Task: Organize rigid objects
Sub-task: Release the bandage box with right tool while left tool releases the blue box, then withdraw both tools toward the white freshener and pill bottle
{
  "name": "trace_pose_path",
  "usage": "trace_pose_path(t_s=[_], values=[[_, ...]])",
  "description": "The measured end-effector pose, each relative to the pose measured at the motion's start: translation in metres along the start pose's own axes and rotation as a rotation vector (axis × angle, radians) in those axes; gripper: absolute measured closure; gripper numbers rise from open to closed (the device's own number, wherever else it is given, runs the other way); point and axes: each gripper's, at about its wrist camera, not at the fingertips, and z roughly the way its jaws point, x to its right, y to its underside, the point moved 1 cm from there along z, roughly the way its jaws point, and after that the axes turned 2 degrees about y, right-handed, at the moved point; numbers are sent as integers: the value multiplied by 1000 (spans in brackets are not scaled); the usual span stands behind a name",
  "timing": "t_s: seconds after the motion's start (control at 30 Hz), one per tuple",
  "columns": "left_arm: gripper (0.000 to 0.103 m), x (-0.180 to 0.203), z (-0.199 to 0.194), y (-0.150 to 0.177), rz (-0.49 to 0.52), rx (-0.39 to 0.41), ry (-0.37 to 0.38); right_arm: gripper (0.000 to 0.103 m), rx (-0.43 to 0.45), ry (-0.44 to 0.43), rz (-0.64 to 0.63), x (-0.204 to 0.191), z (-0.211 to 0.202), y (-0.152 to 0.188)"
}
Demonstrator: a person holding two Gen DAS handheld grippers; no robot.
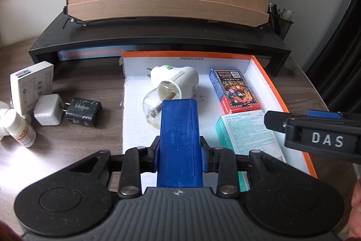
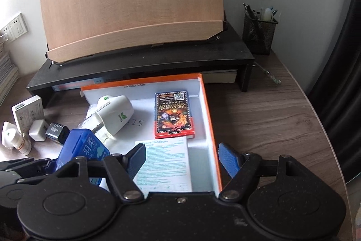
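Note:
My left gripper (image 1: 179, 151) is shut on a blue plastic box (image 1: 179, 139), held over the near part of the orange-rimmed white tray (image 1: 266, 87). From the right wrist view the same blue box (image 2: 83, 150) shows at the left, clamped in that gripper. Inside the tray lie a white plug-in vaporiser with a glass bottle (image 1: 171, 85), a card deck box (image 1: 234, 90) and a teal bandage box (image 1: 248, 134). My right gripper (image 2: 181, 159) stands open above the bandage box (image 2: 164, 164) and the tray's right wall (image 2: 209, 119), nothing between its fingers.
Left of the tray on the wooden desk lie a black charger (image 1: 83, 112), a white charger cube (image 1: 48, 112), a white box (image 1: 31, 85) and a small white bottle (image 1: 20, 128). A black monitor stand (image 1: 158, 42) with a wooden board runs behind; a mesh pen holder (image 2: 259, 35) stands at the back right.

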Motion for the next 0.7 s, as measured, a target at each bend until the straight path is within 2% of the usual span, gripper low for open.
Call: trace_pose_path(t_s=[0.07,0.2,0.4,0.7], values=[[69,4,4,-1,17,-7,4,17,9,0,4,2,-4,0],[48,9,0,-2,18,15,27,17,25,7,14,6,-10,-1],[42,-1,-21,-3,-17,58,16,17,53,-7,16,0,-20,-1],[34,-44,-52,0,-107,101,-73,17,55,-85,-57,-43,-25,-1]])
